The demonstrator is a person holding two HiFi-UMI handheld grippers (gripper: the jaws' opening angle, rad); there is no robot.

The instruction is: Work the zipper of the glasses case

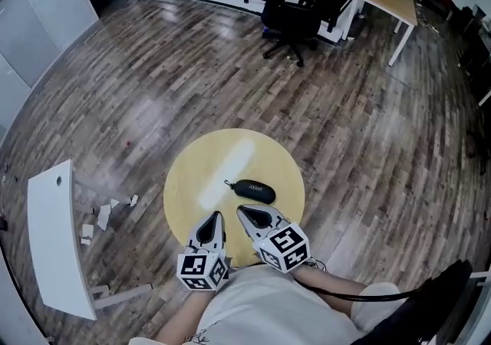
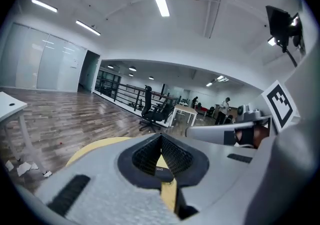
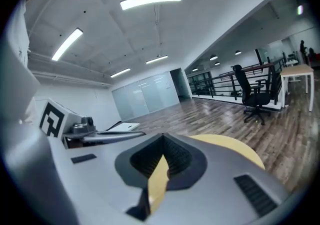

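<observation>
Plainly, the case (image 1: 255, 191) is a small, dark, oblong pouch lying flat just right of centre in the head view, on the round yellow table (image 1: 201, 161). A thin tab or loop (image 1: 229, 182) pokes from its upper-left end. It is too small in the frame to tell whether the zipper is run shut or partly open, so the scene fits either state.

The left gripper (image 1: 215, 218) and right gripper (image 1: 243, 211) sit side by side at the lower edge of the table, pointing toward the case. Both are near it, and neither touches it. In each gripper view the jaws meet at their tips with nothing pinched between them. Only table (image 3: 235, 146) shows through the right gripper's gap. Table and a dark sliver of the case (image 2: 162, 172) show through the left's.

I judge the case to be light, with a fairly stiff, smooth shell. It would probably skate or spin on the slick tabletop if tugged by the zipper alone. The body likely needs pinning across its narrow width, near the end away from the pull. The tab is small and floppy, so it likely needs a fine pinch right at its base, with the pull kept along the line of the teeth rather than upward. A hard squeeze on the shell could bow the seam and make the slider bind.
</observation>
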